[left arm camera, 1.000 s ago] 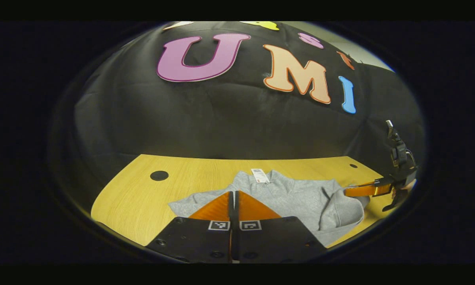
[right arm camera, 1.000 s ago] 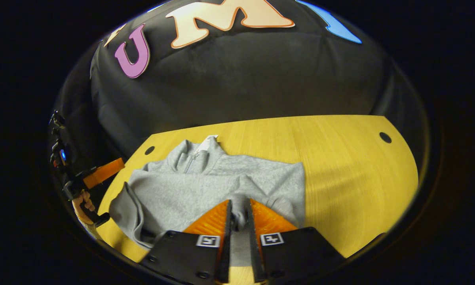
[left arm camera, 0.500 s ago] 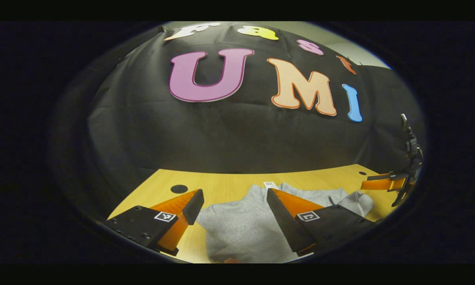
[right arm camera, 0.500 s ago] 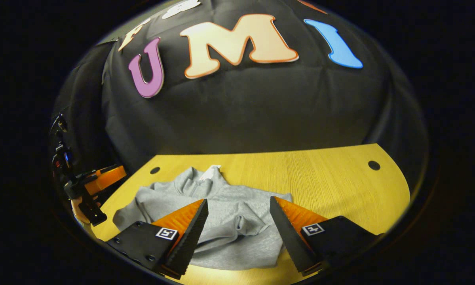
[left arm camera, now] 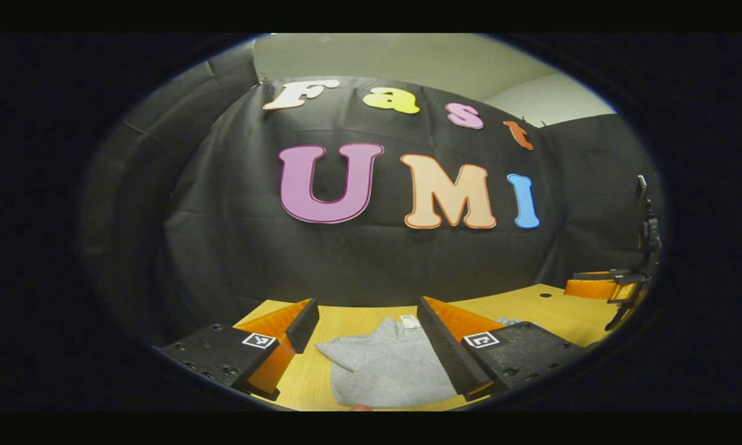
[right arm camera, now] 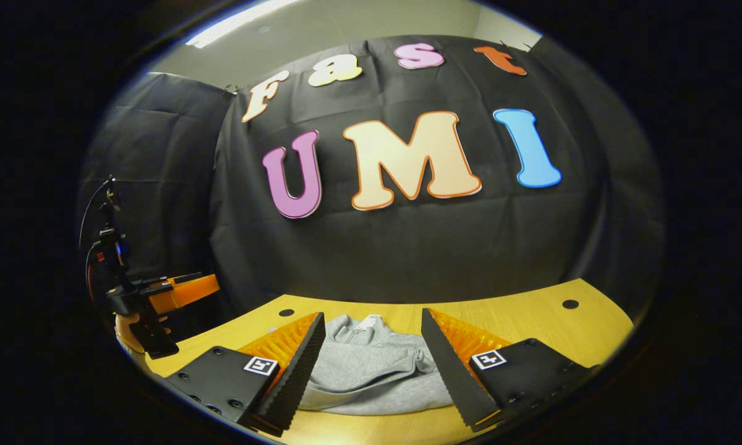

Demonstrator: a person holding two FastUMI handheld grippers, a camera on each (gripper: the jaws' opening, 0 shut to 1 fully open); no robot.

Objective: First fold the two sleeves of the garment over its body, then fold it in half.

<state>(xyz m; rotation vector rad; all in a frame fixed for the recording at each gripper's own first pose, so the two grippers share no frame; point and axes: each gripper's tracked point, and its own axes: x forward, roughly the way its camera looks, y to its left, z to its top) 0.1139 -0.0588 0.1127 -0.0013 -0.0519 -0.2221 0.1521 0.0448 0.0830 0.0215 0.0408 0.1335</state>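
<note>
A grey zip-neck sweatshirt (left arm camera: 389, 368) lies folded into a compact bundle on the yellow wooden table (left arm camera: 532, 306), its white neck label (left arm camera: 410, 321) at the far edge. In the left gripper view my left gripper (left arm camera: 366, 324) is open, raised above and in front of the garment with nothing between its fingers. In the right gripper view the same sweatshirt (right arm camera: 371, 371) lies under my right gripper (right arm camera: 371, 337), which is open and holds nothing. The right gripper (left arm camera: 600, 287) appears at the far right of the left gripper view, and the left gripper (right arm camera: 173, 293) with a hand on it at the left of the right gripper view.
The table (right arm camera: 532, 315) has round cable holes, one at its back left (right arm camera: 286, 313) and one at its back right (right arm camera: 570, 304). The black cloth wall stands directly behind the table. Bare wood lies to the right of the garment.
Both grippers were shut on the garment a second ago, then opened and let it go. Both have since lifted and drawn back, so the sweatshirt sits lower and smaller in each view.
</note>
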